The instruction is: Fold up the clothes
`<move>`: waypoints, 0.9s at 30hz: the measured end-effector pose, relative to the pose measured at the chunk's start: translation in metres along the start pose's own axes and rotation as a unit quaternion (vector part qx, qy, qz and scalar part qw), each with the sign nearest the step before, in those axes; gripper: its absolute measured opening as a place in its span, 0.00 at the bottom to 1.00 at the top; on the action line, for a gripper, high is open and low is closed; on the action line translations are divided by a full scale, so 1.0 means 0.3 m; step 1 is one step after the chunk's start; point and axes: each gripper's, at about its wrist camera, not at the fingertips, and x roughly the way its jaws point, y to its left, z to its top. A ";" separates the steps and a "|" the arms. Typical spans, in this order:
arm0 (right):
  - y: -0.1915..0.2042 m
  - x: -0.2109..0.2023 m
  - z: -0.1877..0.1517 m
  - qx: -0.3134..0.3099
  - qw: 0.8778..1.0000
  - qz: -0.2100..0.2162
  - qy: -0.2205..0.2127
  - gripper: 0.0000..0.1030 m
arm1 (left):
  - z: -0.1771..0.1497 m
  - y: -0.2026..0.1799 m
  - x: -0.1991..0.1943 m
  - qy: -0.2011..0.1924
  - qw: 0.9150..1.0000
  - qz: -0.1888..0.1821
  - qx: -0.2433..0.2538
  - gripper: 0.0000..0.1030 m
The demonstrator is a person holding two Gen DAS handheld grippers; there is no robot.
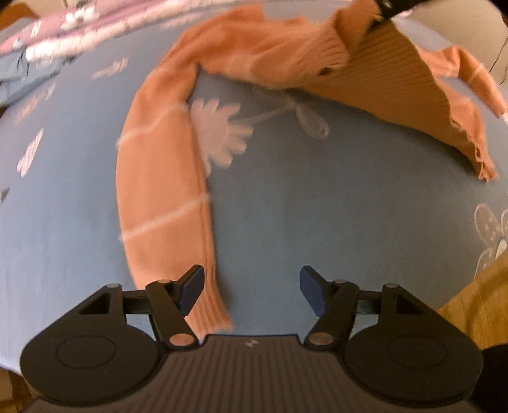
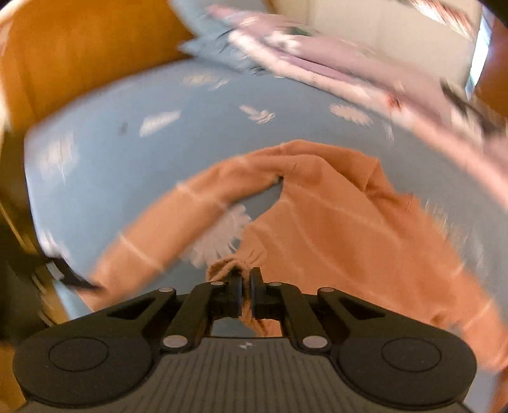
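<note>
An orange knit sweater point(image 1: 165, 178) with thin white stripes lies on a blue sheet point(image 1: 317, 206) printed with white flowers. One long sleeve runs down toward my left gripper point(image 1: 250, 286), which is open just above the sheet; the sleeve's cuff lies beside its left finger point(image 1: 190, 286), with nothing between the pads. My right gripper point(image 2: 246, 282) is shut on a bunched edge of the sweater point(image 2: 333, 222) and holds it lifted. In the left wrist view the right gripper point(image 1: 381, 14) shows as a black tip at the top right, with the sweater's body hanging from it.
A pile of pink flowered and grey-blue clothes point(image 1: 63, 28) lies at the far side of the sheet point(image 2: 127, 104), also visible as blurred pink cloth point(image 2: 365, 70). Wooden floor point(image 1: 476, 305) shows past the sheet's edge on the right, and wood point(image 2: 79, 47) borders it on the left.
</note>
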 end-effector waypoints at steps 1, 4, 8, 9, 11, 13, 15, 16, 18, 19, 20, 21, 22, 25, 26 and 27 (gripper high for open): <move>-0.023 -0.013 0.010 0.028 1.000 0.011 -0.005 0.06 | 0.014 -0.005 -0.002 -0.013 1.000 -0.004 0.007 0.66; -0.077 -0.019 0.025 0.083 0.996 0.035 -0.015 0.06 | 0.053 -0.013 0.015 -0.038 0.999 -0.006 0.037 0.66; -0.083 -0.003 0.021 0.096 0.994 0.051 -0.012 0.06 | 0.112 -0.037 0.044 -0.108 0.991 0.026 0.079 0.66; -0.080 0.000 0.021 0.095 0.994 0.052 -0.010 0.06 | 0.129 -0.047 0.054 -0.129 0.987 0.029 0.093 0.66; -0.076 -0.007 0.014 0.094 0.994 0.053 -0.007 0.06 | 0.161 -0.070 0.069 -0.175 0.976 0.034 0.124 0.67; -0.076 -0.009 0.010 0.092 0.994 0.057 -0.005 0.06 | 0.176 -0.105 0.076 -0.226 0.960 0.047 0.160 0.68; -0.077 -0.007 0.006 0.091 0.994 0.060 -0.002 0.06 | 0.183 -0.142 0.081 -0.278 0.937 0.063 0.200 0.73; -0.075 -0.002 0.005 0.086 0.994 0.060 -0.001 0.07 | 0.180 -0.163 0.081 -0.304 0.923 0.073 0.225 0.73; -0.065 0.007 0.001 0.067 0.996 0.059 0.003 0.06 | 0.163 -0.198 0.079 -0.343 0.893 0.092 0.278 0.73; -0.061 0.010 -0.003 0.060 0.996 0.061 0.004 0.06 | 0.152 -0.214 0.078 -0.359 0.876 0.101 0.305 0.73; -0.061 0.012 -0.008 0.058 0.996 0.065 0.006 0.07 | 0.142 -0.225 0.079 -0.371 0.861 0.104 0.331 0.73; -0.061 0.015 -0.013 0.058 0.996 0.071 0.008 0.07 | 0.131 -0.232 0.080 -0.379 0.847 0.103 0.358 0.73; -0.061 0.017 -0.018 0.055 0.996 0.074 0.008 0.07 | 0.125 -0.236 0.081 -0.380 0.837 0.098 0.380 0.72; -0.063 0.016 -0.037 0.043 0.997 0.069 0.010 0.11 | 0.136 -0.241 0.082 -0.352 0.837 0.068 0.414 0.30; -0.068 0.016 -0.045 0.041 0.997 0.067 0.015 0.12 | 0.146 -0.242 0.083 -0.337 0.842 0.055 0.418 0.22; -0.078 0.009 -0.056 0.043 0.997 0.065 0.018 0.12 | 0.155 -0.242 0.083 -0.322 0.848 0.045 0.418 0.19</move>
